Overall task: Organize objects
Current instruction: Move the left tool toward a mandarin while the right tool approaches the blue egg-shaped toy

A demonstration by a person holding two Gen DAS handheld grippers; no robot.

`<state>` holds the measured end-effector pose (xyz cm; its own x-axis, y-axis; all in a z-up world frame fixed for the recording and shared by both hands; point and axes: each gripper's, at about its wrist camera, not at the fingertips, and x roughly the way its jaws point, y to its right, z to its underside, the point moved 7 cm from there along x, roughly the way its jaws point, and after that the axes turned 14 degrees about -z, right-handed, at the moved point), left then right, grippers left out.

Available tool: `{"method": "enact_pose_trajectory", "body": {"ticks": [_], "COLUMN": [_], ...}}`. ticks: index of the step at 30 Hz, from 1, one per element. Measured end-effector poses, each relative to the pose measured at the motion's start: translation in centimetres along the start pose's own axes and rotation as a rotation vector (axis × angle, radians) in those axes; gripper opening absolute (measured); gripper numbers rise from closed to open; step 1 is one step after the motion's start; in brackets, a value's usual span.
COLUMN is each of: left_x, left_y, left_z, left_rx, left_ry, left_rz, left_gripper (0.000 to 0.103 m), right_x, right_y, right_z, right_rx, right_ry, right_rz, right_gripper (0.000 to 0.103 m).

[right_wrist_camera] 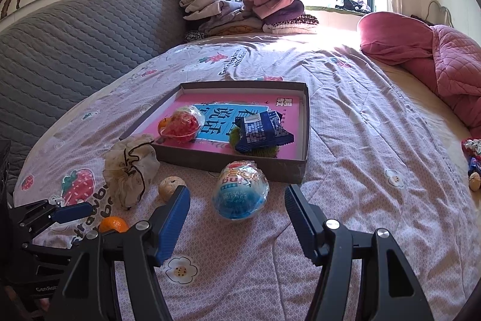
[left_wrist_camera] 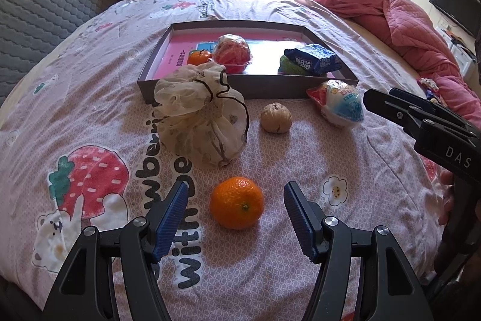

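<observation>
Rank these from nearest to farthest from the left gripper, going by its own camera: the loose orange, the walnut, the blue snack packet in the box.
1. The loose orange, on the bedspread just ahead of the open jaws of the left gripper.
2. The walnut, farther out and slightly right, short of the box.
3. The blue snack packet, inside the box on its right side.

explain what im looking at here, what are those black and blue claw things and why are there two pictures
A person holds a hand tool with a two-fingered claw in each hand. Each tool has its own camera looking along the fingers, so there is one picture per hand.

The left claw stands open around a loose orange on the bedspread. The right claw stands open just short of a wrapped blue-and-white ball.

Nothing is held. Also loose are a walnut and a drawstring pouch. The shallow box already holds some snacks.
</observation>
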<state>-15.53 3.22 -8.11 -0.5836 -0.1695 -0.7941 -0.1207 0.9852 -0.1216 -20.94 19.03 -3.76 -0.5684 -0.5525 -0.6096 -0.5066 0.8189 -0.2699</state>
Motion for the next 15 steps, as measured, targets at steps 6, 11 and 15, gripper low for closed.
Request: {"method": "enact_pose_trajectory", "body": {"ticks": [6,11,15], "left_x": [0.6,1.0,1.2], "left_y": [-0.2,-0.2,-0.2], "left_z": [0.7,1.1,1.4], "left_rx": [-0.002,0.007,0.004], "left_ry": [-0.015,-0.018,-0.022], "left_rz": [-0.004,-0.033,-0.028], "left_gripper": [0.068,0.068,0.068], "right_x": [0.4,0.9,1.4], "right_y": [0.1,0.3,0.6], "right_z": [0.3,0.6,0.8], "right_rx": [-0.012,-0.012,-0.014], "right_ry": [-0.012,-0.015,-0.021], "right_rz": [0.016,0.03,0.042], "right_gripper": [0.065,0.065,0.065]}}
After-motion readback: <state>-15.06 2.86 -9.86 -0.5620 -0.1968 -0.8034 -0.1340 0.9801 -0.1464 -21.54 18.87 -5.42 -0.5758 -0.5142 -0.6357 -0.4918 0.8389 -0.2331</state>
